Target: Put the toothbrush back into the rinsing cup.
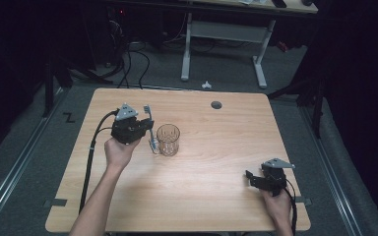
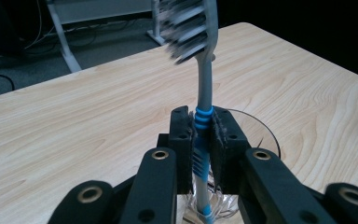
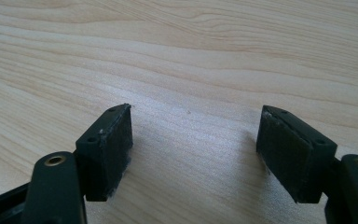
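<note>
Black left gripper (image 2: 204, 140): jaws pressed together on the grey-and-blue plastic toothbrush (image 2: 203, 93), pinching its handle at the blue ribbed bands; in the high view the left gripper (image 1: 150, 129) is held in the left hand (image 1: 119, 152) near the table's left half.
Toothbrush: upright between the pads, bristled head at the top and blurred in the left gripper view; the lower end of the handle reaches down beside or into the glass, which of the two cannot be told.
Clear faceted drinking glass (image 1: 168, 139): stands upright on the table, just beside the left gripper; in the left gripper view its rim (image 2: 261, 126) curves behind the right-hand pad, partly hidden by the jaws.
Black right gripper (image 3: 196, 154): jaws spread wide with bare wood between them; in the high view it (image 1: 254, 178) rests low at the table's near right corner, well apart from the glass, held by the right hand (image 1: 277, 202).
Light wooden tabletop (image 1: 216, 162): round dark cable hole (image 1: 216, 104) near the far edge.
Surroundings: white-legged desk frame (image 1: 224, 44) stands on the dark floor beyond the table; a small white object (image 1: 206, 84) lies on the floor just past the far edge.
</note>
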`<state>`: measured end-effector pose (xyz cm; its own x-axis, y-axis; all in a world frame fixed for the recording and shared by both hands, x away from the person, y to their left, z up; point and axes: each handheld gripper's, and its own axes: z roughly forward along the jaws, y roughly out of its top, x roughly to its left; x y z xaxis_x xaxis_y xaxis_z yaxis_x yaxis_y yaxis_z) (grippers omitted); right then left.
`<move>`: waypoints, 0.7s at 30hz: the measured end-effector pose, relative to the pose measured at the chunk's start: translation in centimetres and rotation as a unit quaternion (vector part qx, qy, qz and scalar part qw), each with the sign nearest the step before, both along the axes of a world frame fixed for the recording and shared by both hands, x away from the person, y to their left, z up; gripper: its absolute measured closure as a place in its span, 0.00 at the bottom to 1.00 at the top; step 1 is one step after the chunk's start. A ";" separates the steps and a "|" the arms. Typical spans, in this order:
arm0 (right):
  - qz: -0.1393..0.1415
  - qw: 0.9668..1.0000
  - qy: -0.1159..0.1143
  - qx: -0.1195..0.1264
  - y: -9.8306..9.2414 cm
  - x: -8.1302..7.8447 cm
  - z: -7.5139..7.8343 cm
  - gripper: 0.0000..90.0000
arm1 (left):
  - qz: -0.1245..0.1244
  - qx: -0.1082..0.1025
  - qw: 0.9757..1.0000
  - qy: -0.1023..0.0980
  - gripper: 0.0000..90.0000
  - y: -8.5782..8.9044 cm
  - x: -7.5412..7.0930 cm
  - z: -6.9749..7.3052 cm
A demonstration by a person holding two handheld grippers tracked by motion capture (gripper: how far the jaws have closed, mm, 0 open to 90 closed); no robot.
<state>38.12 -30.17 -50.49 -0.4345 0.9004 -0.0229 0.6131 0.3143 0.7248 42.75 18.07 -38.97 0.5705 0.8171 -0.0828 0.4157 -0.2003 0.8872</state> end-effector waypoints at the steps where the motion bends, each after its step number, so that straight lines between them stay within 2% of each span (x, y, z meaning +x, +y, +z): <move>1: 0.000 1.000 0.000 0.000 0.0 0.0 0.0 0.30 | -0.001 0.002 1.000 -0.002 0.89 0.0 -0.1 -0.1; 11: 0.000 1.000 0.000 0.000 0.0 0.0 0.0 0.30 | -0.001 0.019 1.000 -0.015 0.89 -0.4 -0.6 -0.9; 21: -0.005 1.000 0.001 0.001 0.0 0.1 0.0 0.30 | 0.013 -0.003 1.000 -0.020 0.89 -0.5 -1.4 -2.6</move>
<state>38.21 -30.21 -50.49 -0.4261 0.9044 -0.0209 0.6175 0.3076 0.7239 41.30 17.61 -41.61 0.5515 0.8316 -0.0654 0.3857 -0.1847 0.9039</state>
